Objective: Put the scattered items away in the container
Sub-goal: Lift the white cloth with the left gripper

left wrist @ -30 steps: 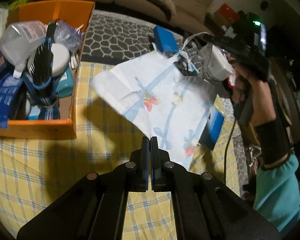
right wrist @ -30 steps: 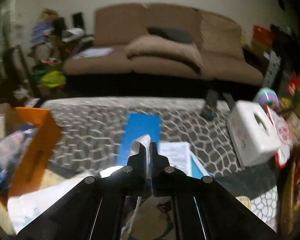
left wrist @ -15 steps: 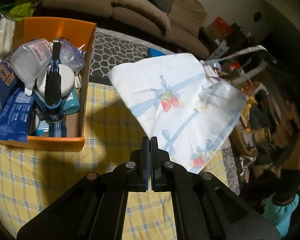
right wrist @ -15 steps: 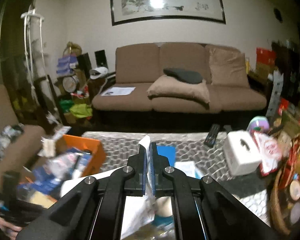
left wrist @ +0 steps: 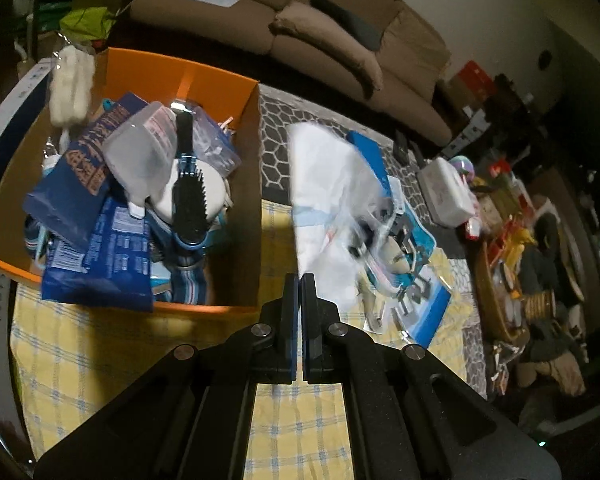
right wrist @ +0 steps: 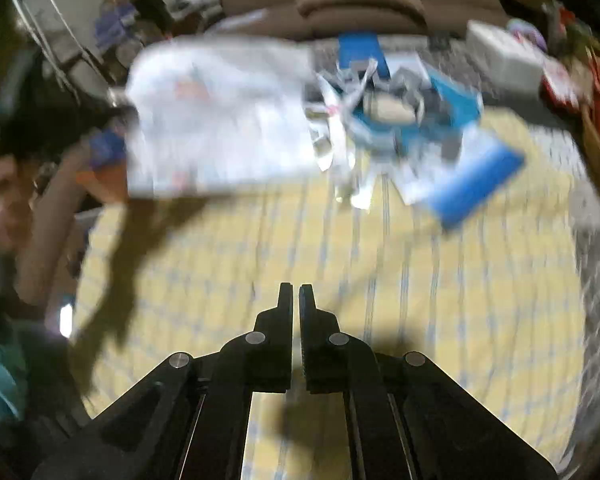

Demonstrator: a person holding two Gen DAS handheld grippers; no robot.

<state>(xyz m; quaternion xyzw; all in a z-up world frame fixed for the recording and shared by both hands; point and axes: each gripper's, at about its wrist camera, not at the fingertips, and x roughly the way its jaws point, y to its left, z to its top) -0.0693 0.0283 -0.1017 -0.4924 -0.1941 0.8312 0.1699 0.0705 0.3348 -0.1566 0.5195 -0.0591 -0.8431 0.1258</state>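
Yellow checked cloth [left wrist: 100, 344] is spread over the table, with a brown sofa [left wrist: 340, 40] behind. An orange box [left wrist: 220, 80], crammed with packets and a black hairbrush [left wrist: 188, 196], is seen at left. A white printed bag [left wrist: 324, 184], blurred, is pinched by the closed left gripper [left wrist: 300, 280]. The right gripper [right wrist: 295, 292] is shut, empty.

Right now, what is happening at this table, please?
A person with a gripper in each hand is tidying loose things into the orange box, which is already crowded. The left gripper is shut on a corner of a white cloth bag, lifted beside the box. The right gripper is shut and empty above the yellow tablecloth.
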